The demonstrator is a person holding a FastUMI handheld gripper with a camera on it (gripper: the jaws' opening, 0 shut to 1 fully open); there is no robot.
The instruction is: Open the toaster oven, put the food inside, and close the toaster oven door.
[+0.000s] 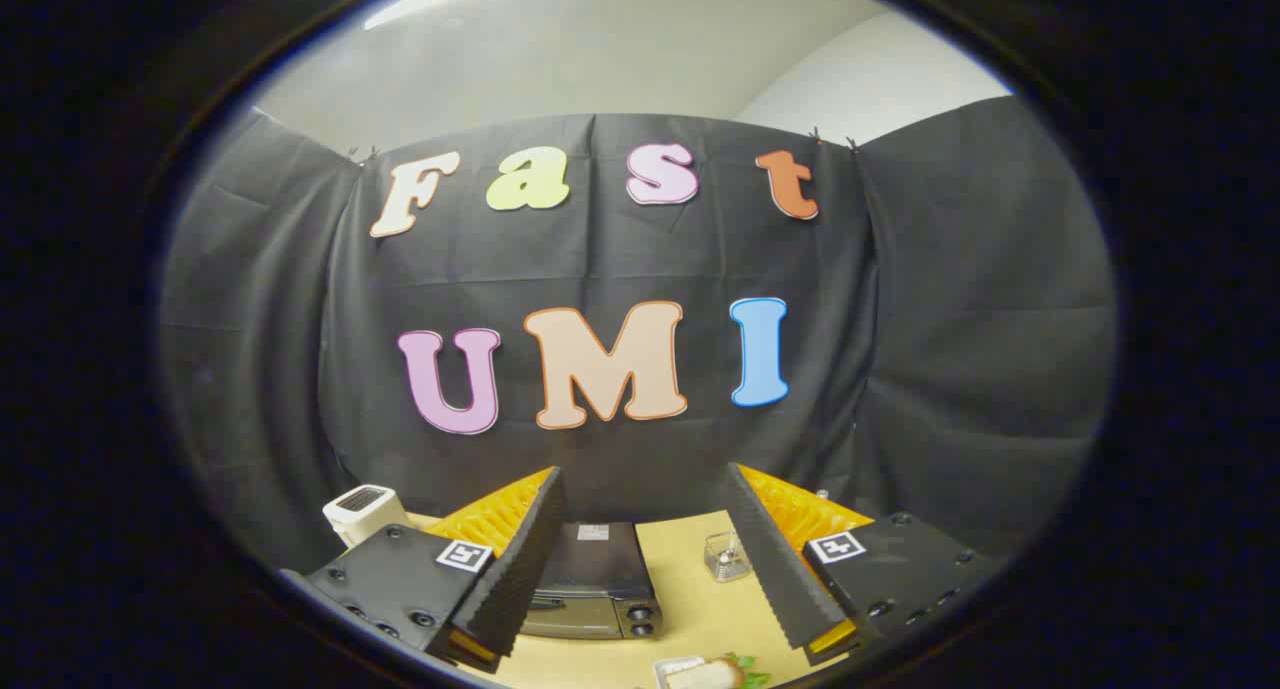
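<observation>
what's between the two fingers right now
In the gripper view the open gripper frames the toaster oven on the table, untouched.

Toaster oven [592,579] — black top, dark front with a silver-grey band and dark knobs, door shut; seen between the spread fingers of the gripper [640,544].
Table [690,609] — plain pale yellow.
Food [712,673] — light tan bread with a green leaf, on a white tray [672,666].
Small appliance [362,509] — white, dark slotted top.
Small container [727,556] — clear, colourless.
Booth wall [960,319] — black cloth; above it, off-white wall and ceiling [600,49].
</observation>
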